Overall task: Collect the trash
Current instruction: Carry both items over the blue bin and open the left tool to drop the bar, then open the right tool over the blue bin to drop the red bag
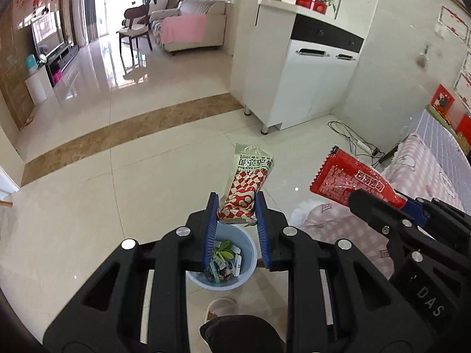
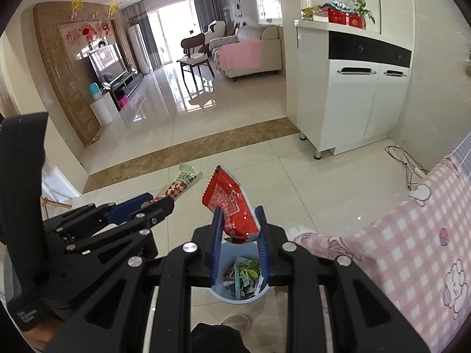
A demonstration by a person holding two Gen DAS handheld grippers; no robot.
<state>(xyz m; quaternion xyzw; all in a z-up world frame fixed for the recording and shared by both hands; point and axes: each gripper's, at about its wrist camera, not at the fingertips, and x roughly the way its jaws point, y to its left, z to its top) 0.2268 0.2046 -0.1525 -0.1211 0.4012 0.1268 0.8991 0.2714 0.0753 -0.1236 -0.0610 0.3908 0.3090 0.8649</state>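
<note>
My left gripper [image 1: 237, 203] is shut on a red-and-white checkered snack wrapper [image 1: 250, 185] and holds it above a light blue trash bin [image 1: 250, 267] on the floor. The bin holds several wrappers and a green leaf. My right gripper [image 2: 240, 214] is shut on a red snack wrapper [image 2: 232, 206] above the same bin [image 2: 220, 288]. In the left wrist view the right gripper [image 1: 403, 203] and its red wrapper [image 1: 350, 179] are at the right. In the right wrist view the left gripper [image 2: 164, 201] and checkered wrapper [image 2: 182, 184] are at the left.
A table with a pink checkered cloth [image 2: 397, 250] stands close on the right of the bin. A white cabinet [image 2: 353, 88] stands behind, with cables [image 2: 409, 164] on the floor beside it. A slippered foot [image 1: 220, 306] is near the bin. Tiled floor [image 1: 117, 200] stretches left.
</note>
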